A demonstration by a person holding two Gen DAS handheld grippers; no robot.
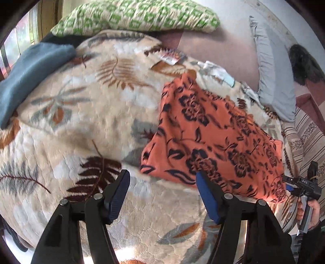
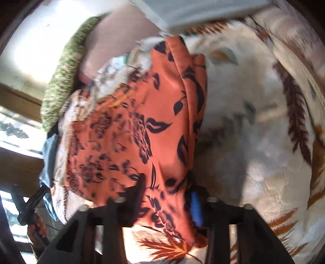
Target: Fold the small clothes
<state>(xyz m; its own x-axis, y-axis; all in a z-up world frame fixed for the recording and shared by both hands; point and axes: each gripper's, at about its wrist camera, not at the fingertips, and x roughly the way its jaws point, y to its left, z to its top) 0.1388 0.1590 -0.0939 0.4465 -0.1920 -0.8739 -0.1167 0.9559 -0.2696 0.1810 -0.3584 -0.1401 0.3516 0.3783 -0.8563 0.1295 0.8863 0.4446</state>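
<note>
An orange garment with a dark floral print (image 1: pixel 213 138) lies on a cream leaf-patterned blanket (image 1: pixel 85 113). My left gripper (image 1: pixel 162 193) is open and empty, its jaws wide apart, hovering just before the garment's near edge. My right gripper (image 2: pixel 166 203) has the garment's edge (image 2: pixel 142 142) between its jaws; the cloth bunches there and drapes forward. It also shows at the far right of the left wrist view (image 1: pixel 288 185), at the garment's corner. The right view is blurred by motion.
A green patterned pillow (image 1: pixel 138 16) and a blue cloth (image 1: pixel 30 75) lie at the far side of the bed. A grey pillow (image 1: pixel 272 81) and a striped cushion (image 1: pixel 308 138) are to the right. A window is at the left.
</note>
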